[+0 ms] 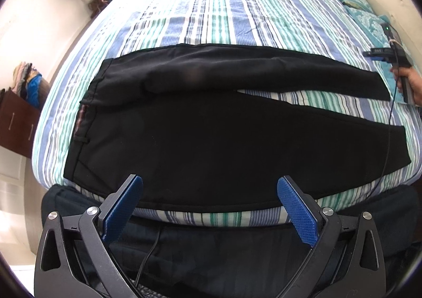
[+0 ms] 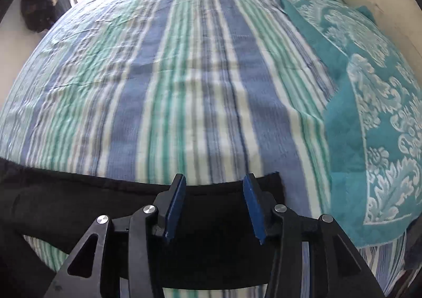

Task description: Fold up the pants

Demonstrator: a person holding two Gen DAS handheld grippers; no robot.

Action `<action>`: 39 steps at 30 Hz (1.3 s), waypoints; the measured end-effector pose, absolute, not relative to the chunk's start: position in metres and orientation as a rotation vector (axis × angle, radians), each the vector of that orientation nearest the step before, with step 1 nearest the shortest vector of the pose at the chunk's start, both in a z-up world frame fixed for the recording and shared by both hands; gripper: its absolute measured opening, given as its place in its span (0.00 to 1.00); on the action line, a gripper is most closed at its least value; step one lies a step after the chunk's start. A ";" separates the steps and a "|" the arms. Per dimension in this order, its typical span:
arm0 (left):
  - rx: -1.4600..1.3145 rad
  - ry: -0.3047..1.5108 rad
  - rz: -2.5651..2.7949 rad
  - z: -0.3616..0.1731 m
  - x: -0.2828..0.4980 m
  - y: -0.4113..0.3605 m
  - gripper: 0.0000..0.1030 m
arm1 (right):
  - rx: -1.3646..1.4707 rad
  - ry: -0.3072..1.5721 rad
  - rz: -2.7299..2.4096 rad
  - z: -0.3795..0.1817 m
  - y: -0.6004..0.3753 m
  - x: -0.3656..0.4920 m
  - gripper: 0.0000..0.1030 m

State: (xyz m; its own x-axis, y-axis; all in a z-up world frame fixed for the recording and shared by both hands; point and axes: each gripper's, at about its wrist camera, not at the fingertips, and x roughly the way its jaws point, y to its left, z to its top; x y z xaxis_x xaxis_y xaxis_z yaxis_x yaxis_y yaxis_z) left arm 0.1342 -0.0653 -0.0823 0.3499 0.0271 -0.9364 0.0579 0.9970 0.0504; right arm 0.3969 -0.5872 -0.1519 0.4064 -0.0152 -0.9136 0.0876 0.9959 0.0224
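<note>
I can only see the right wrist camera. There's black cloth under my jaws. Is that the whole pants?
Observer: No, that's just the end of one leg. The left wrist view shows the pants stretched across the bedspread, with the waistband at the left end.
Operator: Are the legs together?
Observer: No. They're spread apart, and striped bedspread shows between them.
Operator: What's my other gripper doing?
Observer: The left gripper is over the near edge of the pants, jaws open, holding nothing.
</note>
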 end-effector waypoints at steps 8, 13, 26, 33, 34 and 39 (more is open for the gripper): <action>0.081 1.195 -0.031 -0.081 0.127 -0.053 0.99 | -0.085 1.181 0.716 -0.165 -0.276 0.466 0.44; -0.005 1.199 0.041 -0.084 0.125 -0.008 0.99 | -0.274 1.303 0.833 -0.218 -0.156 0.507 0.44; -0.171 1.252 0.055 -0.108 0.126 0.039 0.99 | -0.588 1.421 0.835 -0.244 -0.079 0.495 0.13; -0.195 1.251 0.065 -0.109 0.128 0.046 0.99 | -0.884 1.029 0.517 -0.208 -0.024 0.480 0.03; -0.192 1.251 0.064 -0.108 0.128 0.046 0.99 | -0.902 0.992 0.483 -0.209 -0.022 0.483 0.03; -0.177 1.236 0.080 -0.103 0.123 0.047 0.99 | -0.905 1.014 0.404 -0.246 -0.034 0.496 0.12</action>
